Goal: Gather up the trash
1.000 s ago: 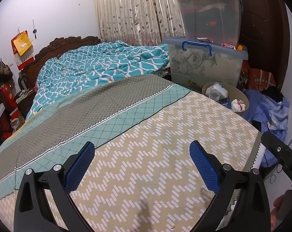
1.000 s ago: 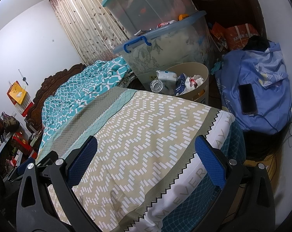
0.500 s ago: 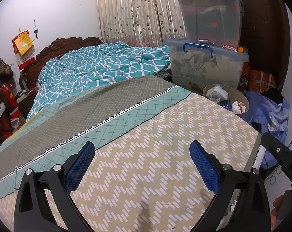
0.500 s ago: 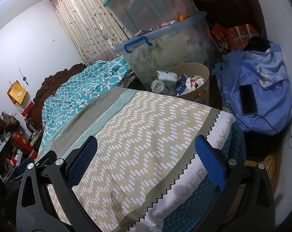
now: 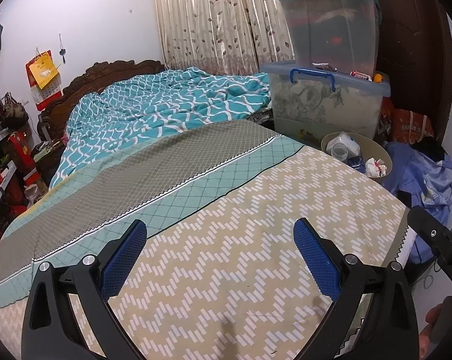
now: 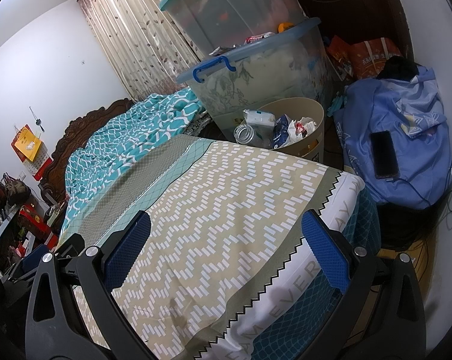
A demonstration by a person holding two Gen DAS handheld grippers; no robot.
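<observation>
Both hand-held grippers, left [image 5: 220, 252] and right [image 6: 226, 243], hover wide open and empty over the bed [image 6: 226, 195]. Trash fills the bin [image 6: 313, 138] beyond its corner; scan for strays before reaching.

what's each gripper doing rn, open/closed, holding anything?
Left gripper: open, empty, above the bed.
Right gripper: open, empty, above the bed's corner.
</observation>
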